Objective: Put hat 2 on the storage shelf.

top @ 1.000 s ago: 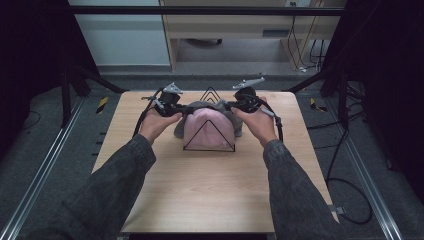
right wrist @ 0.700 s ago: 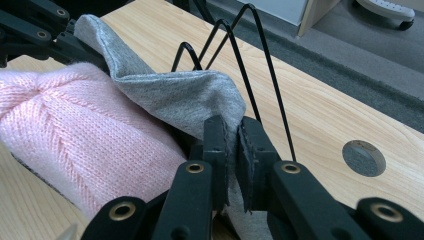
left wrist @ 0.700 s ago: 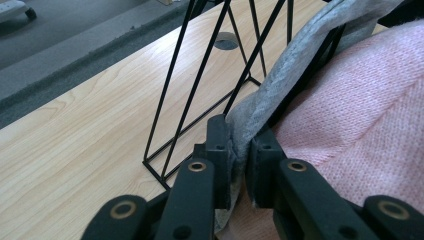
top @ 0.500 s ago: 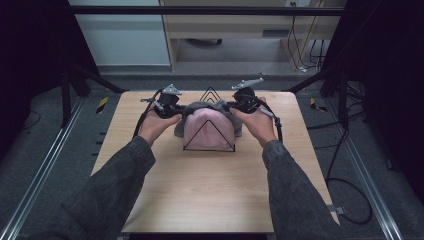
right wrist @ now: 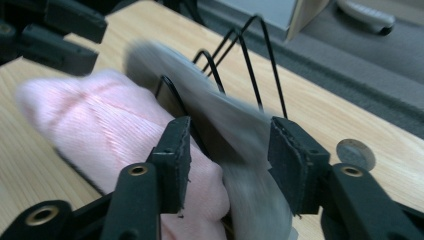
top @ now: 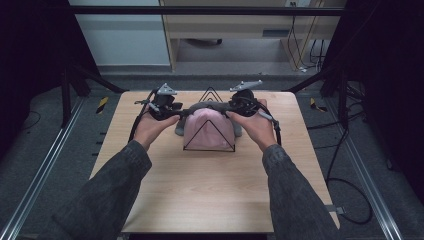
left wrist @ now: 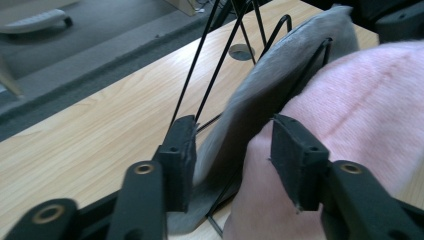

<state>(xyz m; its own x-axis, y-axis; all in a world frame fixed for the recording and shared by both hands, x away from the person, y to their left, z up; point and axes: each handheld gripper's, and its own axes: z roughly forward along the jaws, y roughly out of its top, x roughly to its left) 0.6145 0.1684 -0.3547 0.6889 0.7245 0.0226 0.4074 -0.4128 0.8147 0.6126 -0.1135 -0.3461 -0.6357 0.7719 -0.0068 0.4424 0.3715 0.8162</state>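
Pink cloth (top: 209, 131), grey cloth (left wrist: 260, 95) (black wire rack (top: 210, 93)).

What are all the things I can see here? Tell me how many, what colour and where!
Pink knit cloth: one, pink, draped on the rack at the table's middle, nearest the person.
Grey cloth: one, grey, on the rack just behind the pink one.
Wire rack: one, black, triangular loops, standing on the table.
Table: one, light wood, centre of the room.
Round disc: one, silvery grey, set in the tabletop beyond the rack.
Left gripper: one, black, open, fingers either side of the grey cloth's edge.
Right gripper: one, black, open, at the cloths' other side.
Hands: two, holding the grippers, dark sleeves.
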